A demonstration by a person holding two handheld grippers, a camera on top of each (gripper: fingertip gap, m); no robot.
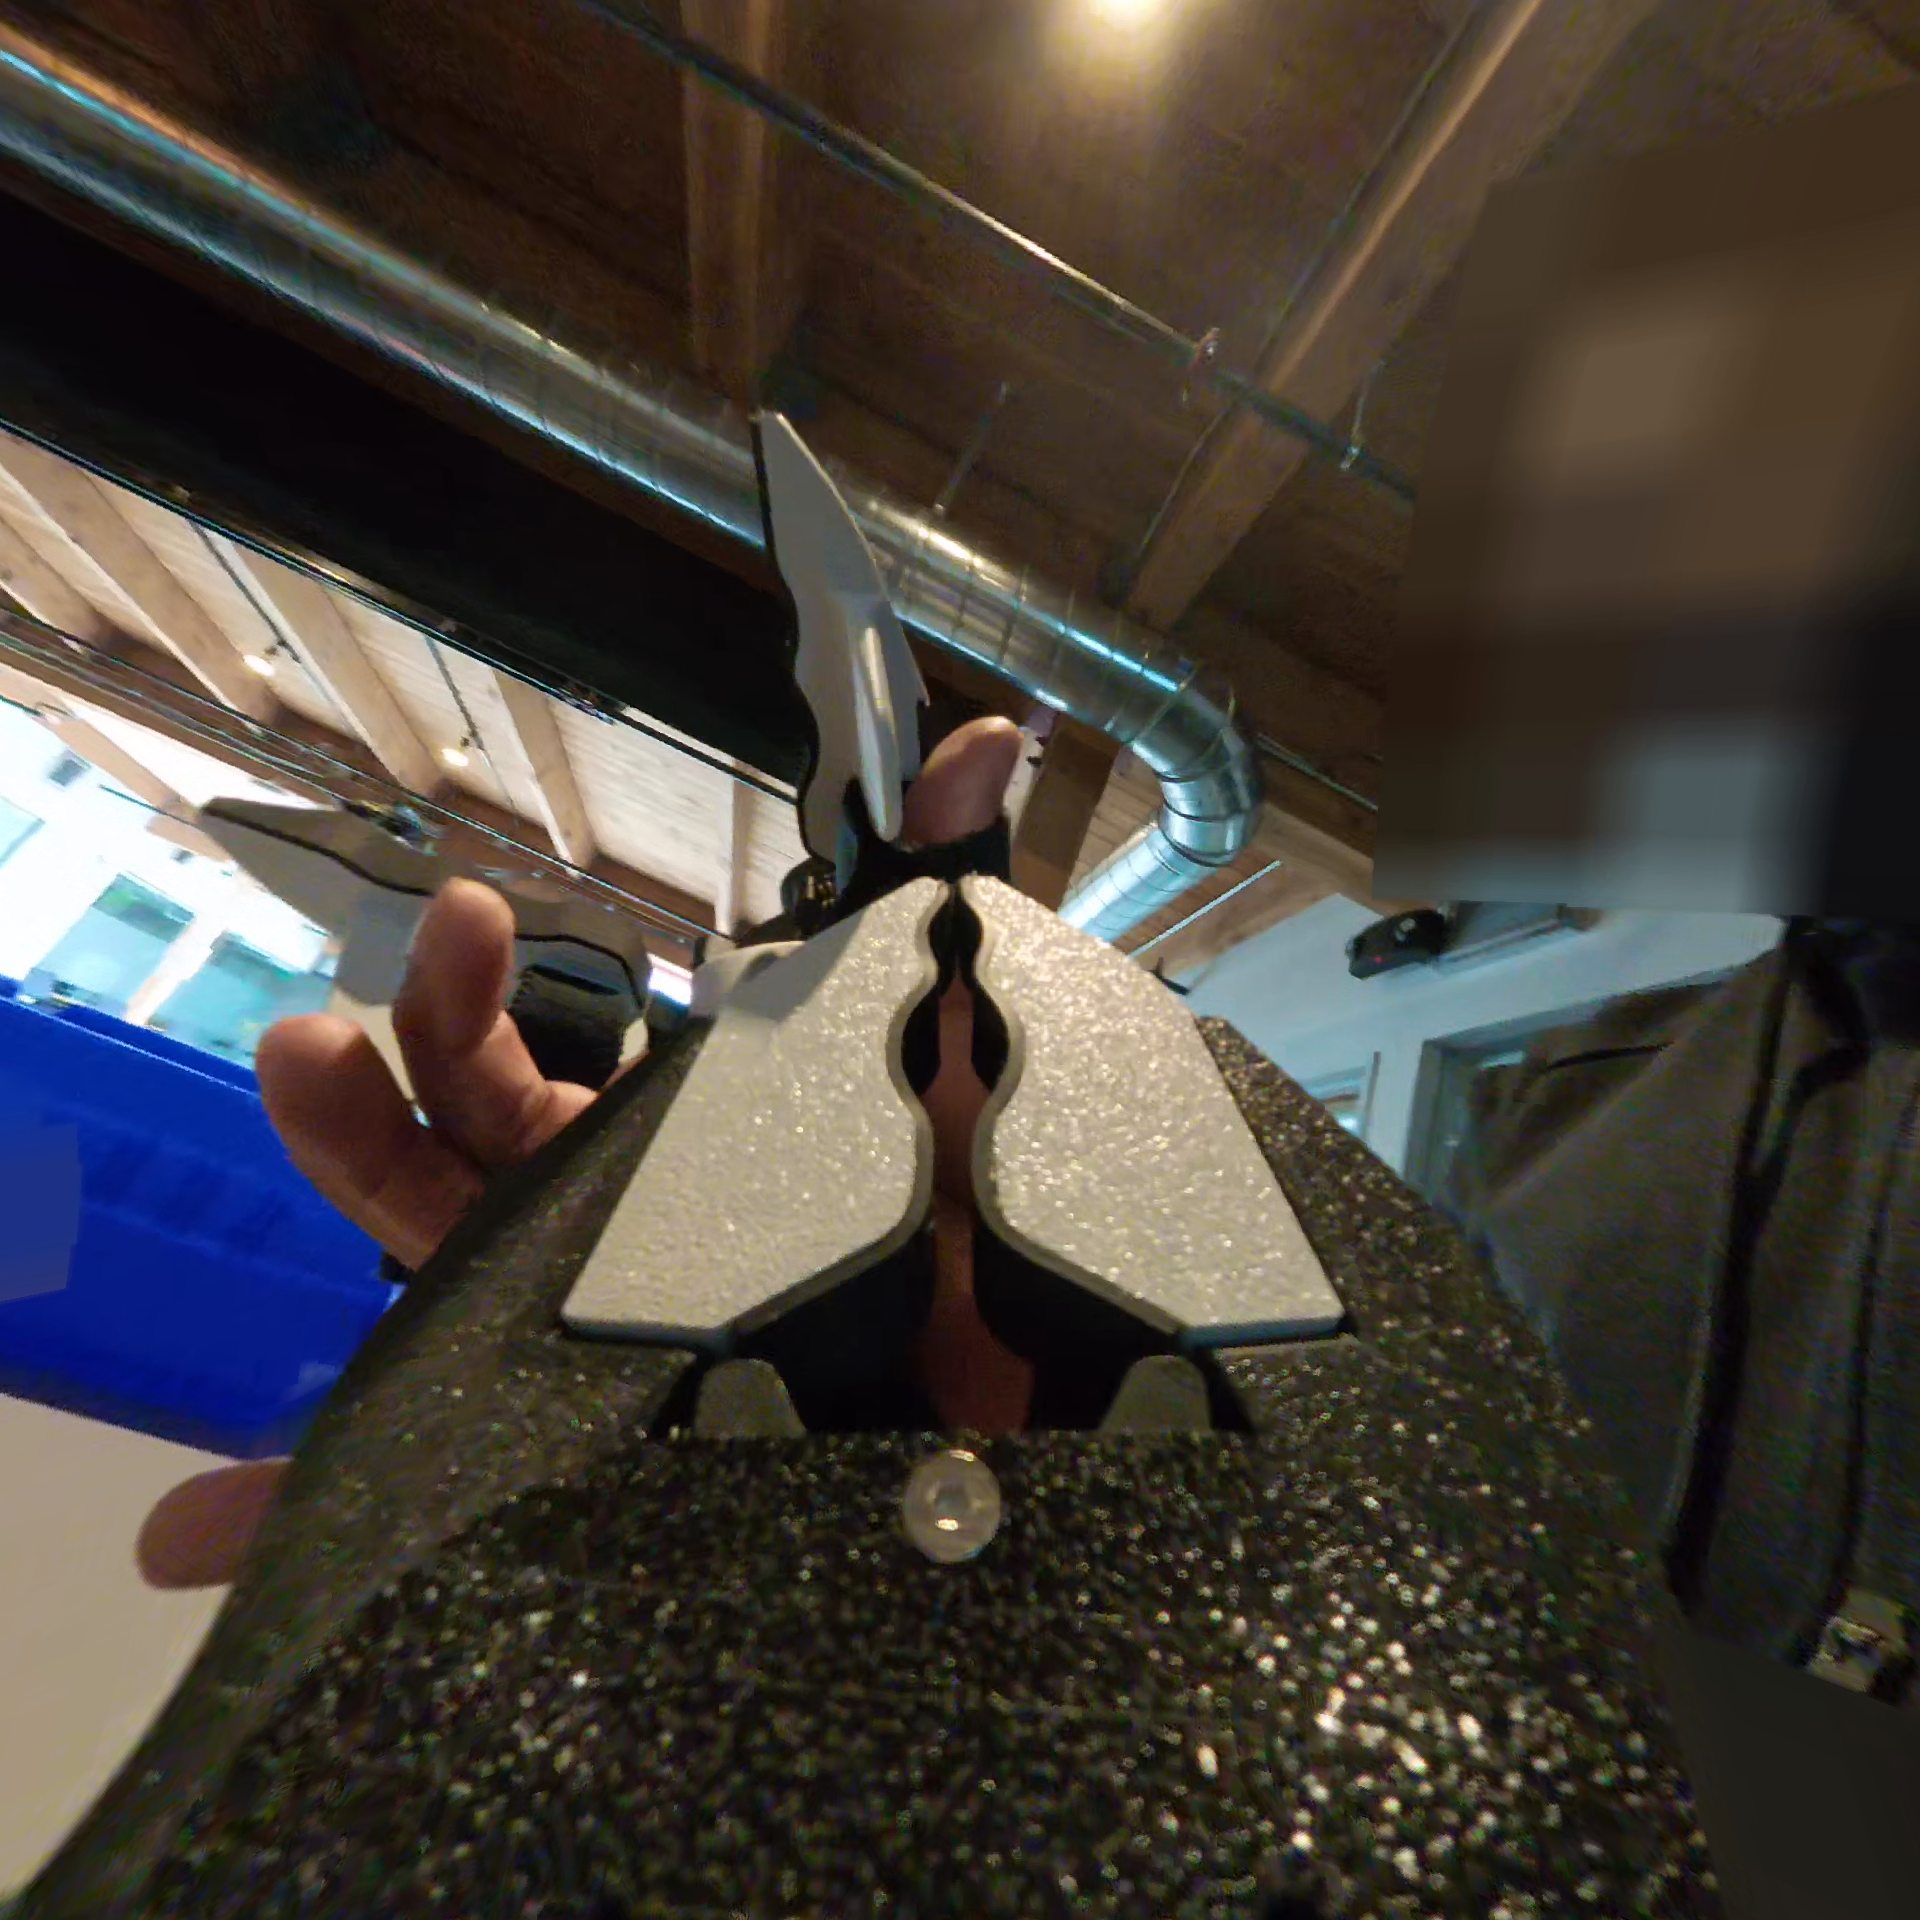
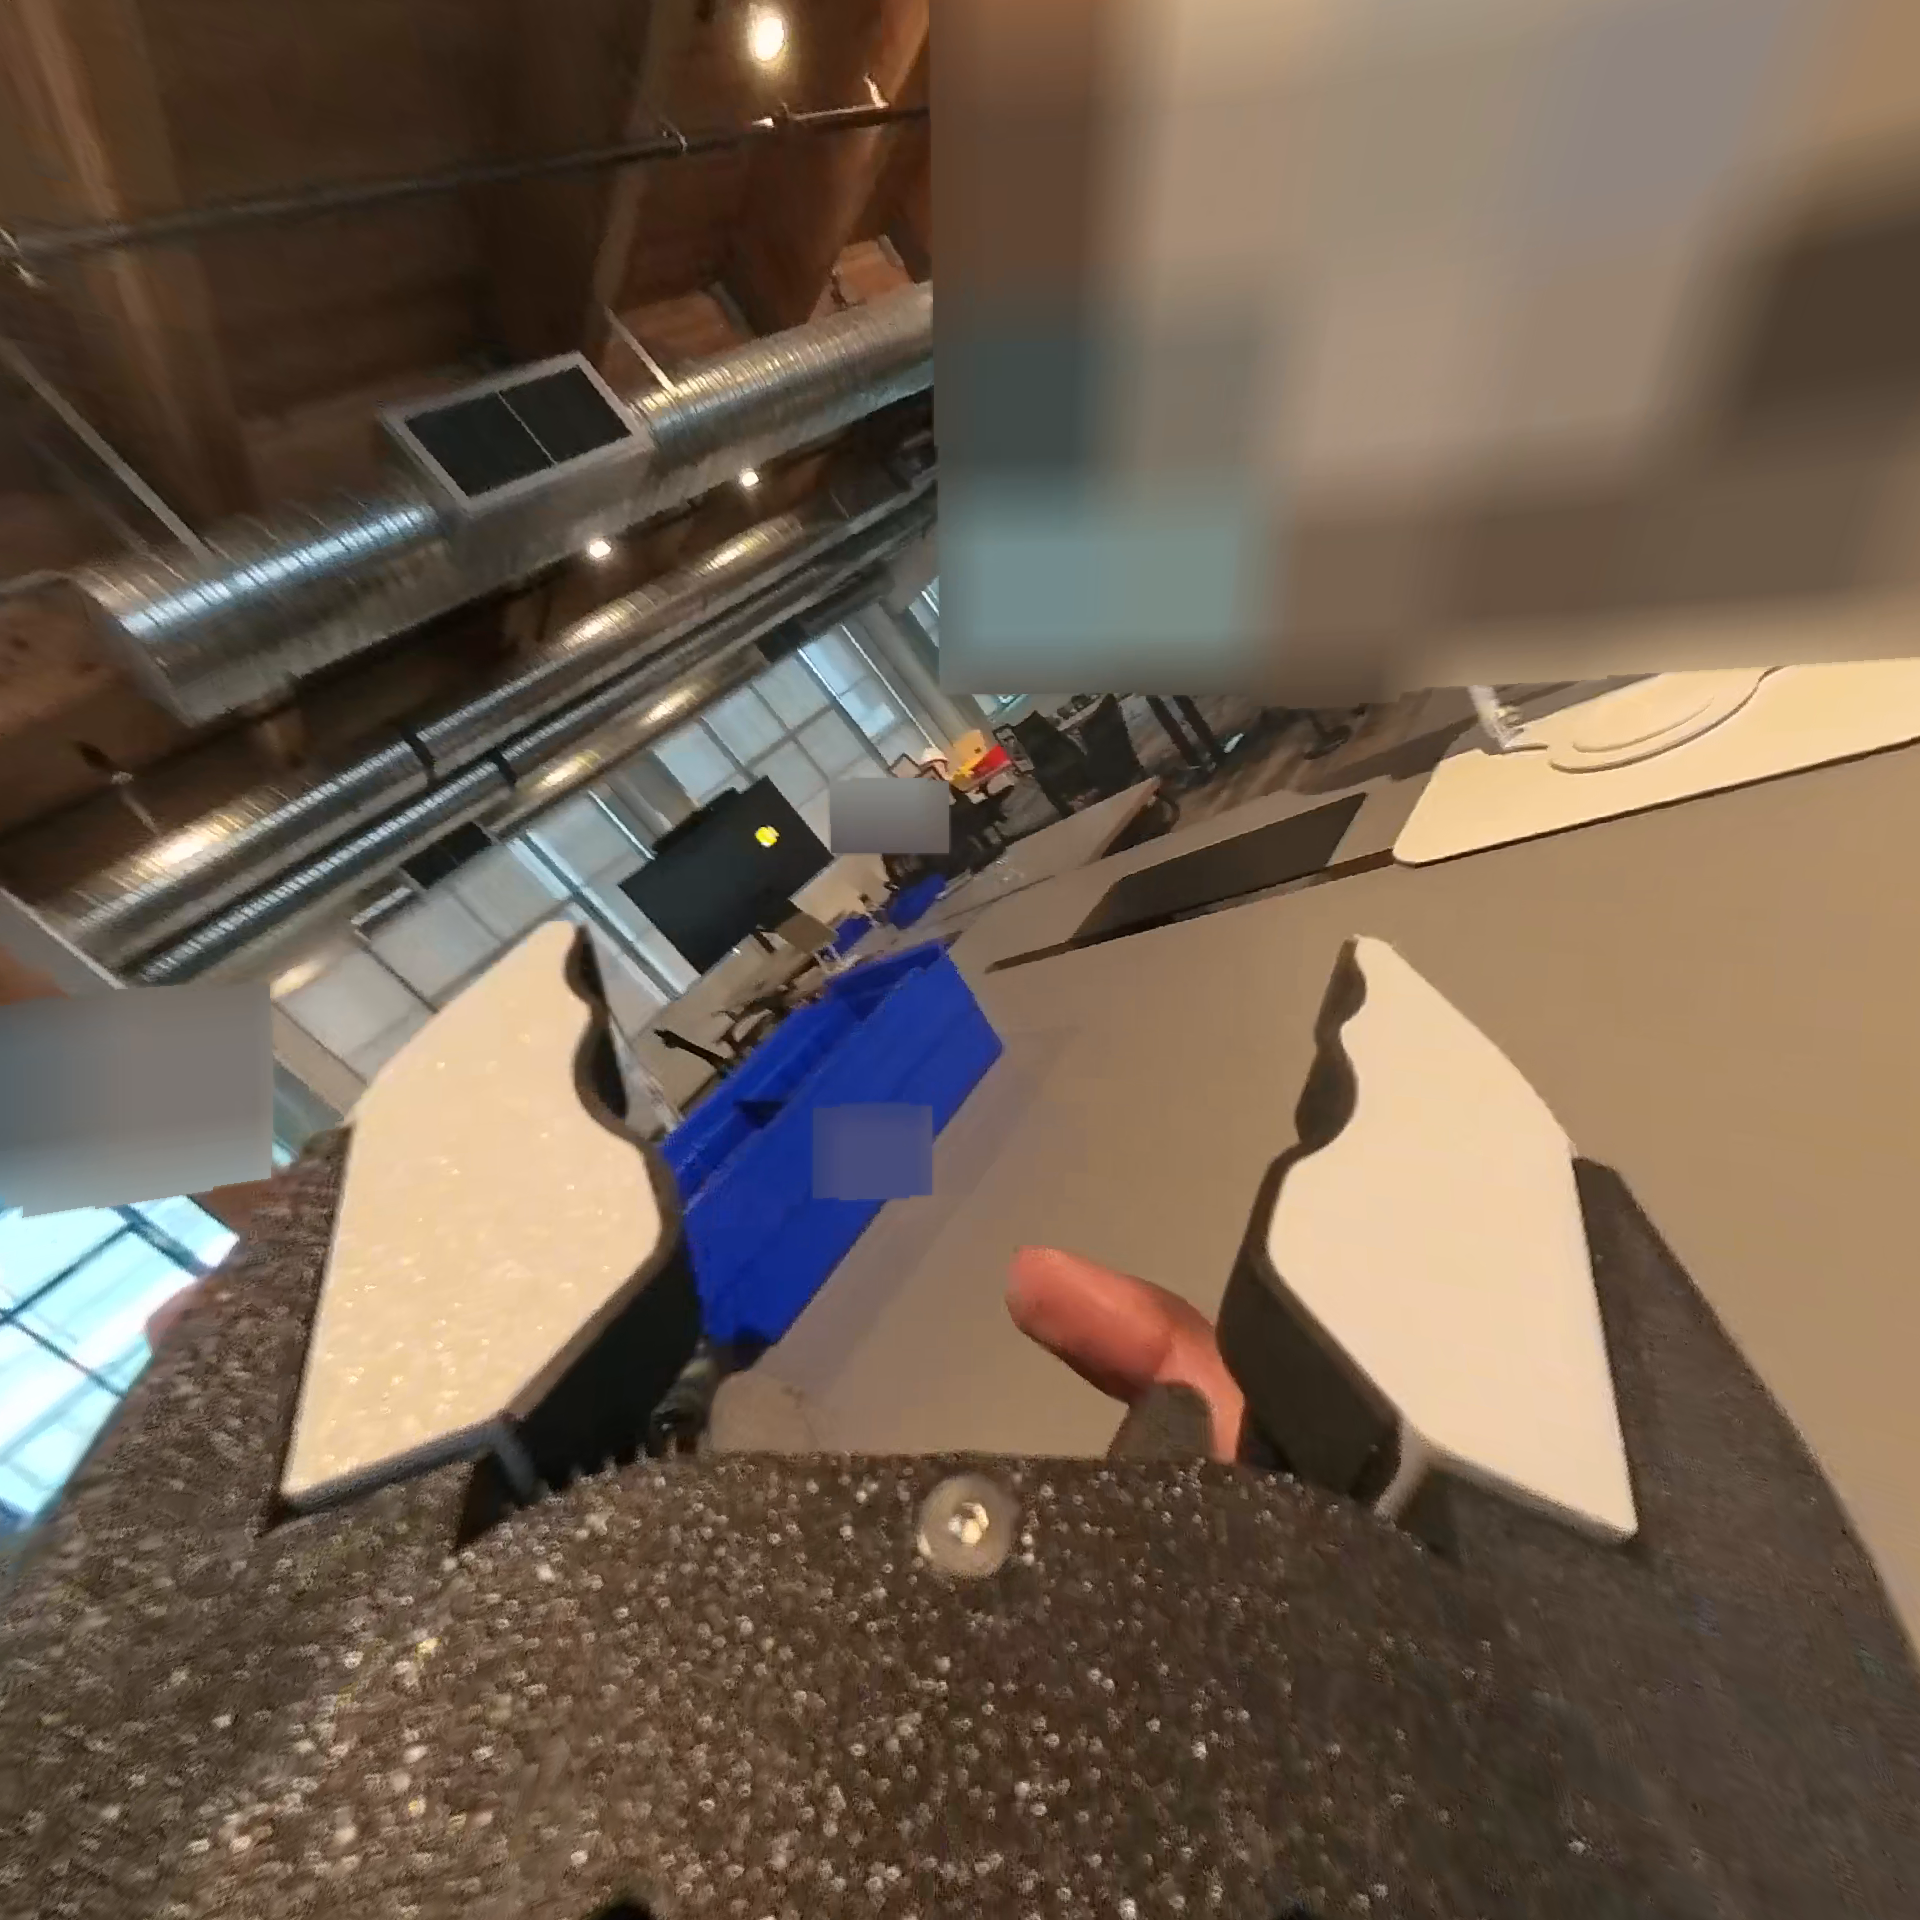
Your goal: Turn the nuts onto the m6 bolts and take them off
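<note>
Left wrist view, speckled gripper (image 1: pixel 954 883), scalloped jaws closed

The blue plastic bin (image 2: pixel 831 1101) is partly hidden behind the right tool's (image 2: pixel 961 1049) left finger; in the left wrist view, the frame's left edge cuts it off. Motion blurs the silver ceiling ducts (image 2: pixel 312 582).

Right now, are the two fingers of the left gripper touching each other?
Touching. In the left wrist view the left gripper has its fingers meeting at the tips, nothing between them.

no readable text, labels or signs
</note>
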